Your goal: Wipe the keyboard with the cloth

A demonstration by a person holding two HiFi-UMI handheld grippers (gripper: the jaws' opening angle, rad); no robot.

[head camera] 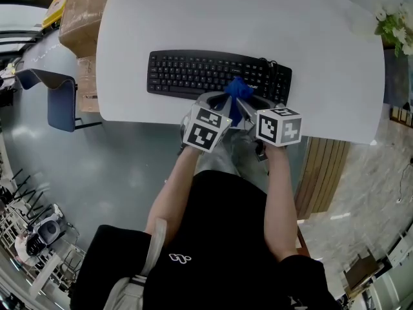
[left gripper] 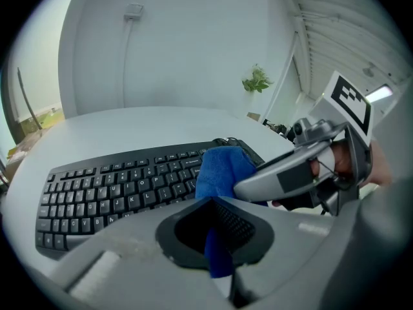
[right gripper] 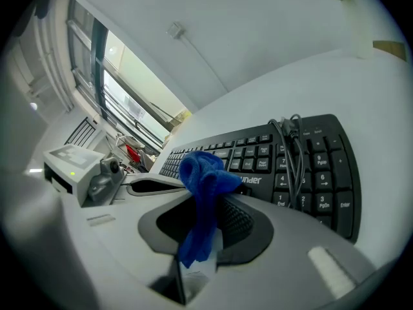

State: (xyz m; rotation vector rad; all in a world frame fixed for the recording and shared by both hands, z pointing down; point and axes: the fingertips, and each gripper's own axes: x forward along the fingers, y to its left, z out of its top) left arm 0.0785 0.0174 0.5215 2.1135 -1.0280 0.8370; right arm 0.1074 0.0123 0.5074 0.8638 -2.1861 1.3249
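Note:
A black keyboard (head camera: 193,73) lies on the white table (head camera: 322,50), near its front edge. A blue cloth (head camera: 238,98) is bunched over the keyboard's front right part. Both grippers meet at it. My left gripper (head camera: 224,101) is shut on one end of the cloth (left gripper: 222,170), and a blue strip runs down between its jaws. My right gripper (head camera: 249,103) is shut on the other end of the cloth (right gripper: 201,176), which hangs through its jaws. The keyboard's cable (right gripper: 293,150) is coiled on top of its number pad.
Cardboard boxes (head camera: 80,11) stand beyond the table's left end, with a blue chair (head camera: 61,99) in front of them. A green plant (head camera: 395,21) is at the far right. The table's front edge runs just under the grippers.

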